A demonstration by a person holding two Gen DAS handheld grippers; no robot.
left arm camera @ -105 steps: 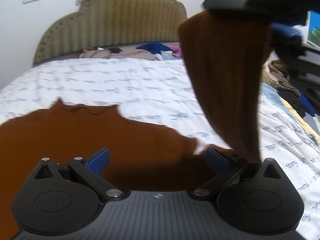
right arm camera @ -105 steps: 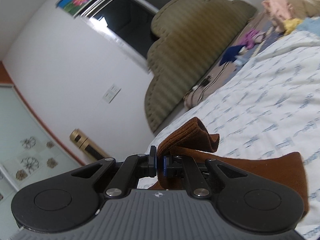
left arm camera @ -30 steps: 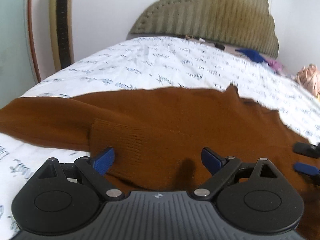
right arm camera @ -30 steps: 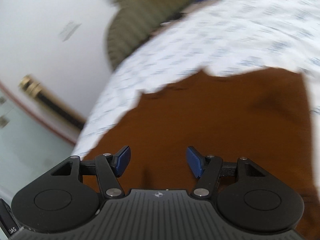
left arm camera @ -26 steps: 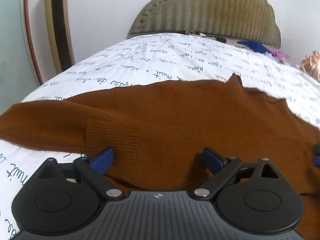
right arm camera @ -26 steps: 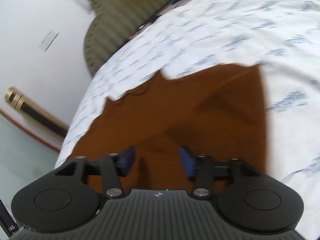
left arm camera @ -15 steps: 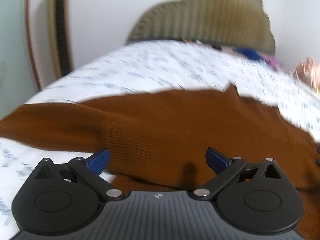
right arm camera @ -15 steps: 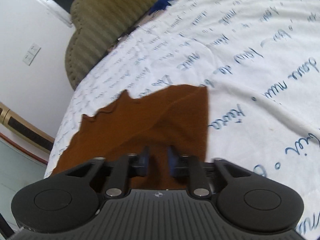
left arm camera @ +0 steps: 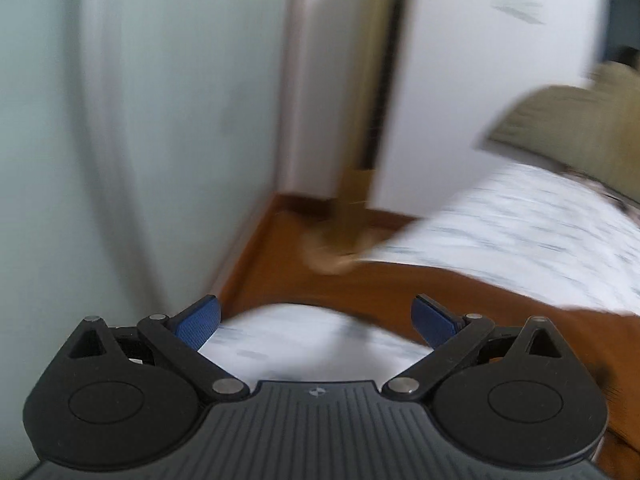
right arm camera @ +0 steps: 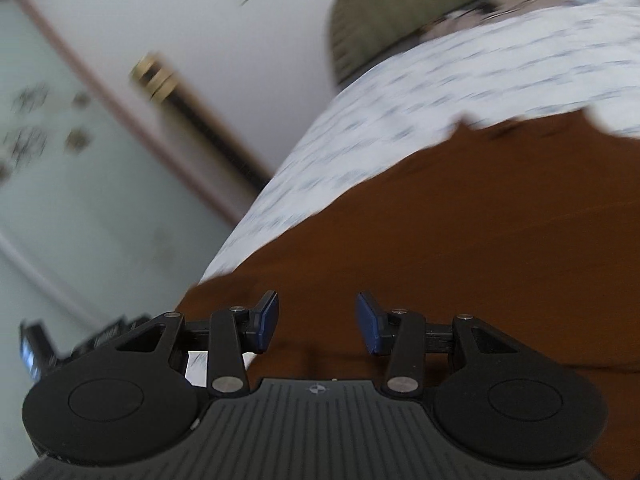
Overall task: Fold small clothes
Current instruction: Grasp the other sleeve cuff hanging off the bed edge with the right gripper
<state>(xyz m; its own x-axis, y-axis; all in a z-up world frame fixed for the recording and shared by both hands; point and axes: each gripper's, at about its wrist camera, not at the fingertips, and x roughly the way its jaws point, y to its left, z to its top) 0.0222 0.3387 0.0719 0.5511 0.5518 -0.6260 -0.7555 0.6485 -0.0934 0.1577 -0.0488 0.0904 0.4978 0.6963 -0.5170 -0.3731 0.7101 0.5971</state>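
Both views are smeared by motion blur, so fine detail is lost. In the left wrist view, a pale wall panel fills the far left, featureless; a tall gold-and-black column stands beyond, its top cut off. The left gripper has its jaws spread wide with nothing between them, over the white printed bedsheet, whose print is unreadable. The brown knit sweater lies on the bed at right, its near part hidden behind the gripper body. In the right wrist view, the right gripper has jaws partly spread, pinching nothing, above the sweater, a flat matte spread with a jagged far edge. The padded olive headboard is cropped.
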